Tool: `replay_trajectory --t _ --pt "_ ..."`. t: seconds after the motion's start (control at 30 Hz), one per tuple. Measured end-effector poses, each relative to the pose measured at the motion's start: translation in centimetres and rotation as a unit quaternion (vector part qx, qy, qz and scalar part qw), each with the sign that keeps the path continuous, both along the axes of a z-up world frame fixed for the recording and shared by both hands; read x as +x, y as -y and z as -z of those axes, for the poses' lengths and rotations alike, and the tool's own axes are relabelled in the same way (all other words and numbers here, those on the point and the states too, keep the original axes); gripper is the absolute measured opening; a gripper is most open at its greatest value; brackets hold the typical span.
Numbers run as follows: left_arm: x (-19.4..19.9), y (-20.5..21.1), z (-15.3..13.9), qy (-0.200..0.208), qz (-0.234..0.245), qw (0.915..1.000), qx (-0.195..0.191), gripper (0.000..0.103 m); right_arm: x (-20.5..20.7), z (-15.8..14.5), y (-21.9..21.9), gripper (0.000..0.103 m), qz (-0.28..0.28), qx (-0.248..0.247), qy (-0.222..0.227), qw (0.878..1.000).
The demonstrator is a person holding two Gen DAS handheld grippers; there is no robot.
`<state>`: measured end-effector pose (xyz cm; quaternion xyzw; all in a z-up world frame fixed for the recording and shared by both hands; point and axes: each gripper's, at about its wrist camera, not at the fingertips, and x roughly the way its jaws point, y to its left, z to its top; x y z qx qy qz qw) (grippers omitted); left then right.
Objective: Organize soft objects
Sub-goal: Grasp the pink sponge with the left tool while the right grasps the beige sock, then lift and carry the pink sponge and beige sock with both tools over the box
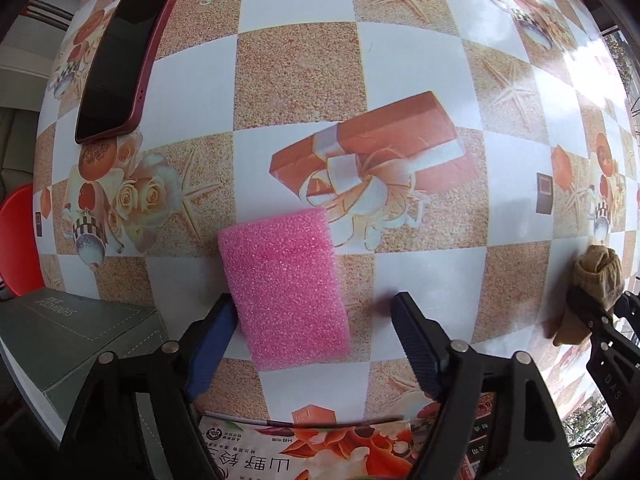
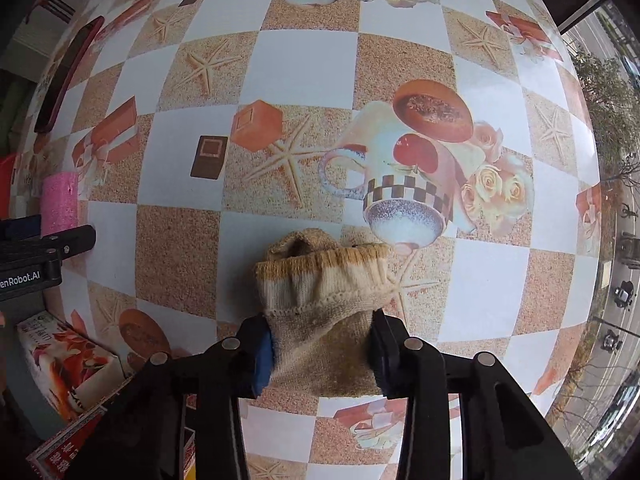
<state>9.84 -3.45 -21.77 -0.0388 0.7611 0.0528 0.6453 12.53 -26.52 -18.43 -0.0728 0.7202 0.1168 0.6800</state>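
Note:
A pink foam sponge (image 1: 284,286) lies on the patterned tablecloth, between the fingers of my left gripper (image 1: 316,320). The left gripper is open: its left finger touches the sponge's side, its right finger stands apart from it. The sponge also shows in the right wrist view (image 2: 60,204) at the far left. My right gripper (image 2: 320,344) is shut on a beige knitted sock (image 2: 324,292), cuff pointing away, held just above the table. The sock also shows at the right edge of the left wrist view (image 1: 596,280).
A phone in a dark red case (image 1: 128,48) lies at the far left. A grey-green box (image 1: 68,336) sits near left. A printed tissue pack (image 1: 304,448) lies under the left gripper and shows in the right wrist view (image 2: 68,360). A red stool (image 1: 18,240) stands beyond the table's left edge.

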Motion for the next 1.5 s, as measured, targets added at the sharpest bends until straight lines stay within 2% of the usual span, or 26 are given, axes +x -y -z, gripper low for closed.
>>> replay_trajectory --t 0.03,0.13,0.33,0.5,0.67,0.97,1.23,1.5 --pt "0.0 0.4 -0.2 0.003 0.008 0.9999 -0.009 0.053 0.0 -0.2 0.4 0.032 0.012 0.007 0.0 1.0" --pt "-0.1 1.8 -1.3 0.024 0.049 0.9983 0.02 0.053 -0.1 -1.1 1.7 0.03 0.044 0.027 0.003 0.999" --pt "-0.2 4.6 -5.2 0.09 0.094 0.9914 0.015 0.053 -1.5 -3.3 4.5 0.03 0.087 0.047 0.013 0.995" --pt "0.2 8.7 -10.0 0.145 0.141 0.9793 -0.013 0.053 -3.9 -5.0 7.3 0.03 0.135 0.048 0.021 0.99" --pt "0.5 14.8 -15.5 0.186 0.2 0.9614 -0.035 0.053 -5.9 -6.9 9.5 0.03 0.175 0.044 0.029 0.983" --pt "-4.8 20.2 -20.7 0.23 0.297 0.9237 -0.078 0.053 -10.8 -9.2 12.0 0.03 0.23 0.026 0.041 0.972" --pt "-10.3 22.5 -23.6 0.24 0.373 0.8883 -0.119 0.053 -15.3 -10.9 12.9 0.03 0.265 0.019 0.047 0.963" --pt "-16.8 22.3 -24.4 0.227 0.448 0.852 -0.149 0.053 -19.6 -11.4 12.1 0.03 0.286 0.016 0.036 0.957"
